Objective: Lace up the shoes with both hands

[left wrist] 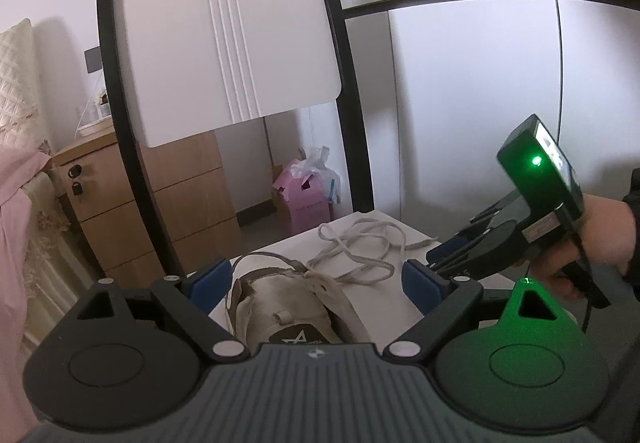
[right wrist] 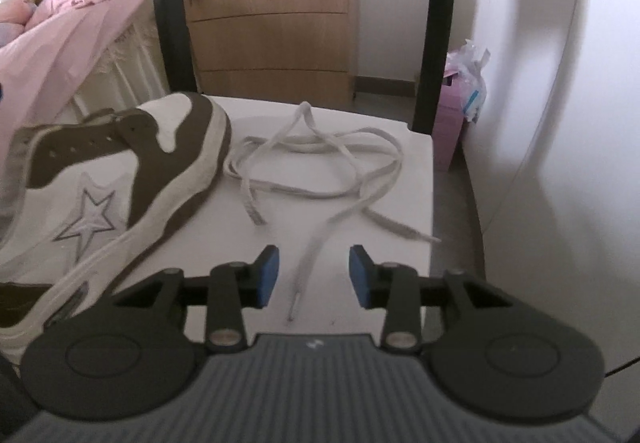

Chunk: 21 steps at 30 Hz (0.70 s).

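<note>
Bedroom, white wall, wooden drawers (right wrist: 272, 15) behind. White chair seat (right wrist: 404, 179) carries things. Brown-white shoe (right wrist: 120, 179) lies on side, ahead-left of right gripper (right wrist: 314, 275). Loose lace (right wrist: 320, 163) piled just ahead; one end runs toward camera, right between its fingers (right wrist: 266, 275), long way along fingers. Right fingers apart, hold nothing. Left gripper (left wrist: 316, 283) wide apart over shoe, holds nothing. Right nearer lace; likely pinch that end first.

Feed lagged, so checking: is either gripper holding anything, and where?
Nothing. Left gripper open around brown-and-white sneaker; right gripper open over loose white lace.
</note>
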Motion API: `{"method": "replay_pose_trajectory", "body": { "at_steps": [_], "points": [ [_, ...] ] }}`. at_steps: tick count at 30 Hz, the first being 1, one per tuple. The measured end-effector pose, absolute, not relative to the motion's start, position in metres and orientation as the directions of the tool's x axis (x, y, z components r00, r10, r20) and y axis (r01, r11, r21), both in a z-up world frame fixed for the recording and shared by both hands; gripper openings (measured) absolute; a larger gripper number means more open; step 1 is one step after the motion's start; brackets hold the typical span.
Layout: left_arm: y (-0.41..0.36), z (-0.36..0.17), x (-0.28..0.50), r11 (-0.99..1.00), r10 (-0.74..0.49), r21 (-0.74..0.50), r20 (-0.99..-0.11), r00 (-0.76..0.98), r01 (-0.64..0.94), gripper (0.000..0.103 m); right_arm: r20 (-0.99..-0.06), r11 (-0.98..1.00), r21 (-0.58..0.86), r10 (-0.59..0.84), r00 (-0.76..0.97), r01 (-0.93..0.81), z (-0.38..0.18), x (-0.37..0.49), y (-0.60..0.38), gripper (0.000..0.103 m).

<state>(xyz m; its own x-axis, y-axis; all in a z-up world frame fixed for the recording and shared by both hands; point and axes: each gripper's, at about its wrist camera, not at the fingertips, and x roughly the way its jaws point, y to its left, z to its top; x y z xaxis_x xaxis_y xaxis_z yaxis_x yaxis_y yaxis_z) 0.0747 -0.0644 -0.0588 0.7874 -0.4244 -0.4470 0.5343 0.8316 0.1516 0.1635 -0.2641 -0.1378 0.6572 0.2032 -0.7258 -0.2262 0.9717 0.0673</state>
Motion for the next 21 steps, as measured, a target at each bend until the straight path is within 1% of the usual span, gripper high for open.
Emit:
{"method": "replay_pose_trajectory", "body": {
  "at_steps": [1,2,3,5,7,8,10,12,17,19,21],
  "points": [
    [-0.064,-0.059,0.075,0.833,-0.422,0.150,-0.448,0.788,0.532,0.093,-0.729,0.972,0.059,0.199,0.656,-0.229,-0.140,0.165,-0.262,0.033],
    [-0.064,-0.059,0.076,0.836,-0.418,0.149,-0.452,0.788,0.529,0.093,-0.730,0.970,0.047,0.196,0.655,-0.239,-0.142,0.165,-0.260,0.021],
    [-0.063,-0.059,0.077,0.838,-0.414,0.148,-0.455,0.788,0.526,0.093,-0.730,0.967,0.035,0.197,0.654,-0.251,-0.143,0.165,-0.258,0.017],
    [-0.062,-0.059,0.078,0.842,-0.407,0.146,-0.462,0.788,0.520,0.093,-0.732,0.961,0.015,0.197,0.652,-0.275,-0.143,0.165,-0.252,0.006],
    [-0.061,-0.058,0.078,0.842,-0.407,0.144,-0.463,0.787,0.520,0.093,-0.737,0.958,0.020,0.207,0.644,-0.285,-0.143,0.166,-0.247,0.003],
    [-0.061,-0.058,0.078,0.842,-0.407,0.145,-0.463,0.787,0.520,0.093,-0.738,0.959,0.050,0.224,0.637,-0.280,-0.143,0.167,-0.248,0.003],
    [-0.062,-0.058,0.077,0.839,-0.407,0.151,-0.463,0.787,0.523,0.093,-0.731,0.956,0.135,0.274,0.625,-0.262,-0.142,0.169,-0.253,0.002],
    [-0.063,-0.059,0.076,0.836,-0.406,0.160,-0.464,0.787,0.526,0.093,-0.704,0.939,0.249,0.344,0.622,-0.237,-0.137,0.171,-0.262,0.002],
    [-0.064,-0.062,0.074,0.827,-0.410,0.169,-0.469,0.782,0.536,0.093,-0.583,0.838,0.510,0.501,0.640,-0.191,-0.120,0.169,-0.286,0.002],
    [-0.065,-0.062,0.074,0.820,-0.431,0.152,-0.472,0.769,0.553,0.093,-0.510,0.763,0.620,0.569,0.645,-0.183,-0.114,0.166,-0.295,0.002],
    [-0.066,-0.062,0.074,0.804,-0.473,0.113,-0.475,0.742,0.584,0.093,-0.437,0.691,0.695,0.624,0.648,-0.197,-0.108,0.161,-0.297,0.003]
  ]
}}
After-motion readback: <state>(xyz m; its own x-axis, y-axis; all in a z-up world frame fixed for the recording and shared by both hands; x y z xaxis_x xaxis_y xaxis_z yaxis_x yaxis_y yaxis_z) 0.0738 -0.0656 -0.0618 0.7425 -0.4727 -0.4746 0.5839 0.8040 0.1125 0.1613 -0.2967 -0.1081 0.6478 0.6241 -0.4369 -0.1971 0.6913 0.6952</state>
